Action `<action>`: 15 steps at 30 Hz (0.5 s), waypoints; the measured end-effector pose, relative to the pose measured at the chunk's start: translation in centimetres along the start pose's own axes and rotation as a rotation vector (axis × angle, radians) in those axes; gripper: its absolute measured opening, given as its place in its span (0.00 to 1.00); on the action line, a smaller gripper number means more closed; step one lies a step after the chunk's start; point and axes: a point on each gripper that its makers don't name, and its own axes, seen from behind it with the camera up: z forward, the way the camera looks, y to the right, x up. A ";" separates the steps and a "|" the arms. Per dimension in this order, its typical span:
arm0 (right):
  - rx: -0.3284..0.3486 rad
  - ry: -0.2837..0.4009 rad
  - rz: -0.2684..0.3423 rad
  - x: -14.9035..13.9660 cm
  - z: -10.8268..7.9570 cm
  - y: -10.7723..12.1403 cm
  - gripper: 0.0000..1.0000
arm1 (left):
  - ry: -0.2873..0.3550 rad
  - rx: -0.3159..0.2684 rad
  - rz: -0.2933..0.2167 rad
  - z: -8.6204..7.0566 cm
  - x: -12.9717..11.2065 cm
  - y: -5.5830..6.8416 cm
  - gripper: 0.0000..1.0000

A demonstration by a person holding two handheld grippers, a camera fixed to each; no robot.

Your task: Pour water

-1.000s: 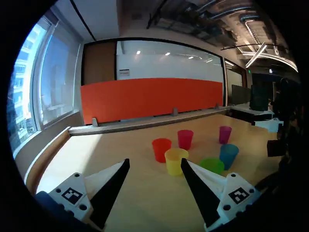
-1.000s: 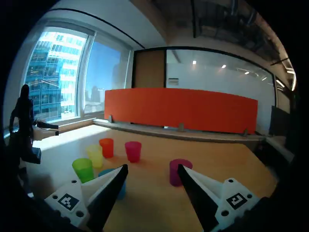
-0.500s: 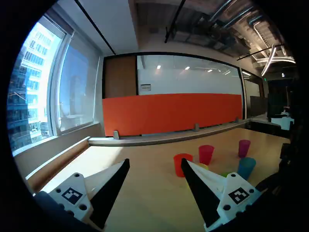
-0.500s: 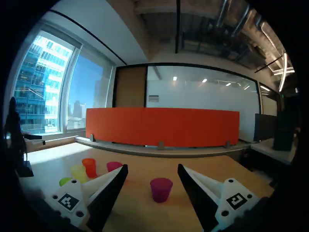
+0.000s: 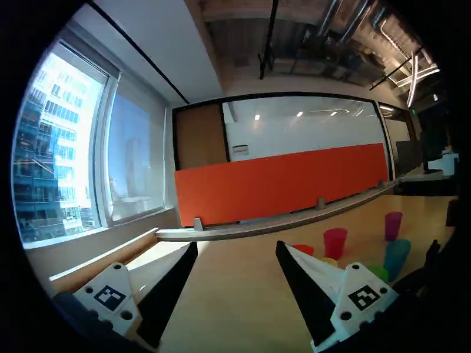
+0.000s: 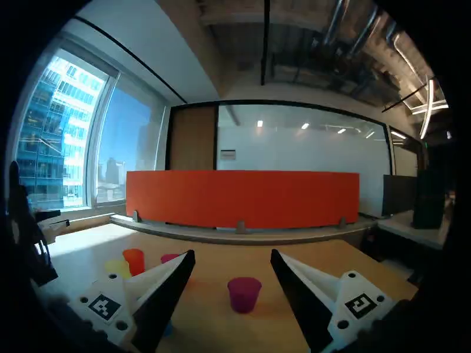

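Several coloured plastic cups stand on a wooden table (image 5: 235, 300). In the left gripper view a pink cup (image 5: 335, 243), a purple cup (image 5: 392, 226), a blue cup (image 5: 397, 258) and the rim of a red cup (image 5: 303, 249) sit to the right, partly behind the right finger. My left gripper (image 5: 235, 250) is open and holds nothing. In the right gripper view a purple cup (image 6: 244, 294) stands between and beyond the fingers, an orange-red cup (image 6: 133, 261) and a yellow cup (image 6: 118, 268) at the left. My right gripper (image 6: 231, 259) is open and holds nothing.
An orange divider panel (image 6: 241, 199) runs along the table's far edge. Large windows (image 5: 59, 170) line the left side. The other gripper and its holder show as a dark shape (image 6: 26, 235) at the left edge of the right gripper view. A side desk (image 6: 412, 229) stands at the right.
Both cameras have tilted up and dropped lower, so the cups sit lower in each view. The left gripper has swung left; the cups slid to its right and partly behind its finger.
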 end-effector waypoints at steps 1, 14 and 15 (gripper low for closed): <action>-0.005 -0.003 -0.003 0.0 0.0 0.1 1.00 | 0.006 0.009 0.000 0.0 0.0 -0.1 0.99; -0.038 -0.043 -0.029 -0.9 -0.1 0.6 1.00 | -0.003 0.028 -0.085 0.8 -2.9 0.2 0.99; -0.036 -0.047 -0.029 -1.0 -0.1 0.5 1.00 | -0.004 0.026 -0.089 1.0 -3.0 0.2 0.99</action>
